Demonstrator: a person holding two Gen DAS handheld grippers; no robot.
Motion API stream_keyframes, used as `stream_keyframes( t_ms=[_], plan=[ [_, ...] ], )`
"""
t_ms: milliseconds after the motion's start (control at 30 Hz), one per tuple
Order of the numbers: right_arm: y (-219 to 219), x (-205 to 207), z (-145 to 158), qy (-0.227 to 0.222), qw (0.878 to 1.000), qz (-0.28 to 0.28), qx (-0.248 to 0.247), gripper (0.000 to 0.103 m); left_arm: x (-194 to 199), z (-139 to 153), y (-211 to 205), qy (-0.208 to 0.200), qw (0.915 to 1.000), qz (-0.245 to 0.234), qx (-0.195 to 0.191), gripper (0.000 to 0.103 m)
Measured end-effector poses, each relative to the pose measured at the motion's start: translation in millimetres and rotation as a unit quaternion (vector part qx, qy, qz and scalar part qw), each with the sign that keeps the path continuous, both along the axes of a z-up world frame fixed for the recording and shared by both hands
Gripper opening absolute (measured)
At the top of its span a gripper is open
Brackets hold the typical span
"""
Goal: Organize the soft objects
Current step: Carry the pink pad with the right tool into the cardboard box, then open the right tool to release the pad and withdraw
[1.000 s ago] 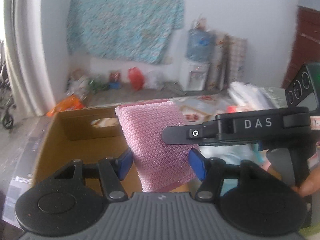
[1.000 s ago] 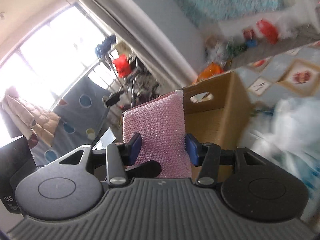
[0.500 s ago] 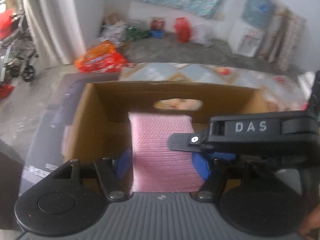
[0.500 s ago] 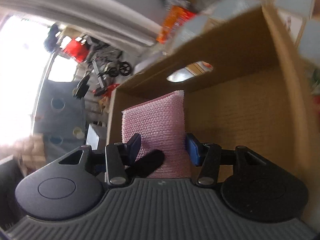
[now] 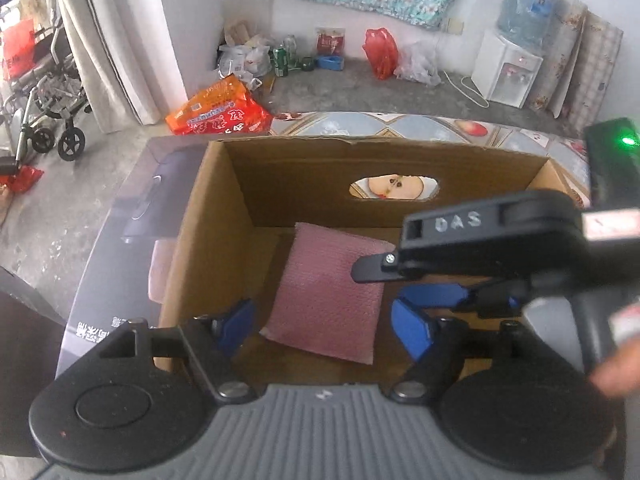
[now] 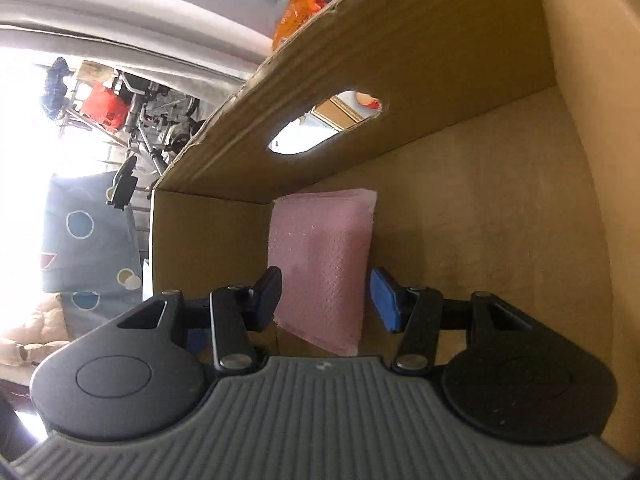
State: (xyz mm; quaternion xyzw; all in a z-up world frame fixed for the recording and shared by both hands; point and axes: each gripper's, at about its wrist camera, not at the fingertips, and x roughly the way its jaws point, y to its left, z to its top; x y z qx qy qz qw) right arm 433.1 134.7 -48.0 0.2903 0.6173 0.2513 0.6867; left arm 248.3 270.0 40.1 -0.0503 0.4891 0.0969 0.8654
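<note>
Pink sponge point(image 5: 328, 300) | textured, rectangular, slightly crumpled, laid on the floor of the cardboard box point(image 5: 216, 216) near its handle-hole wall | left gripper point(image 5: 324, 322) | jaws just opened wide, pads clear of the sponge | right gripper point(image 6: 326, 298) | jaws seen narrow, closed against the sponge's sides.
</note>
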Motion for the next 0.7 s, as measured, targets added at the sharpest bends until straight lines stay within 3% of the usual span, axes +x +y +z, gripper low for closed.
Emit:
stream_keyframes(
  t_ms=[200,433,567,700],
  plan=[
    [26.2,6.8,-17.5,0.038,0.999,-0.002,0.026,0.050,-8.5,-1.6,7.4,0.000,0.9998,0.012,-0.017,0.077],
    [38.7,-1.5,-20.6,0.024,0.999,0.001,0.025,0.053,-16.4,-3.0,7.6,-0.007,0.9996,0.018,-0.018,0.077],
    [27.0,-9.8,2.4,-0.007,0.999,-0.004,0.032,0.055,-30.2,8.8,0.3,-0.028,0.9992,0.011,-0.025,0.077],
    [-5.8,-24.4,46.0,-0.058,0.994,-0.016,0.086,0.055,-54.3,31.5,-15.1,-0.067,0.9970,-0.001,-0.037,0.078]
  ],
)
